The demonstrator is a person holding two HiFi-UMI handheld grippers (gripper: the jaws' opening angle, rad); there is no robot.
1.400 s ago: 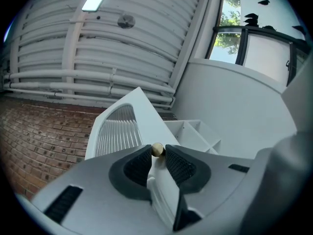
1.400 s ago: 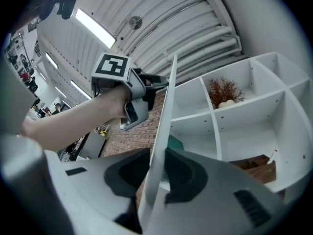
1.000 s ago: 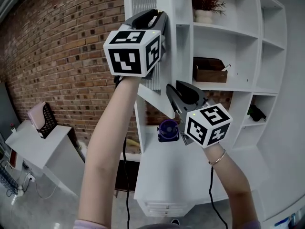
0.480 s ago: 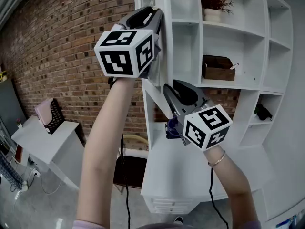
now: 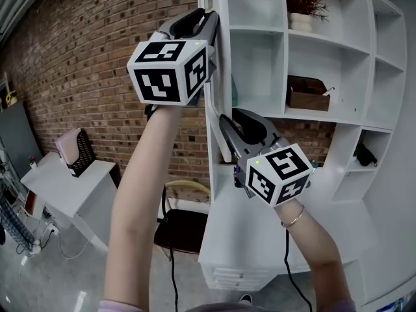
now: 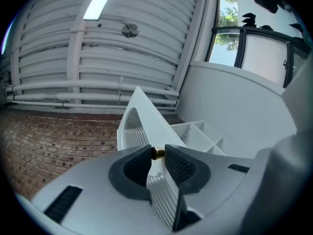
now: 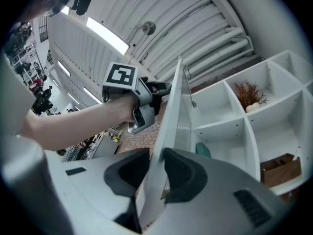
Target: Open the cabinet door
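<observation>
Swung wider since a second ago: cabinet door point(image 5: 220, 77), white with a ribbed panel and brass knob point(image 6: 157, 153), edge-on at the shelf unit's point(image 5: 338, 64) left side. Left gripper point(image 5: 207, 19): arm raised high, jaws just closing, clamped on the door's edge. Right gripper point(image 5: 229, 129): lower, nearer, forearm upright, narrow jaws pinching the door's bottom corner.

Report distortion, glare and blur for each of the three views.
Head view: evenly lit and sharp, though the wide lens bows the shelf unit. Left gripper view: dark vignetted corners, the ceiling light and window blown out. Right gripper view: strong fisheye curve, glaring light strips, the cabinet door soft up close.
</observation>
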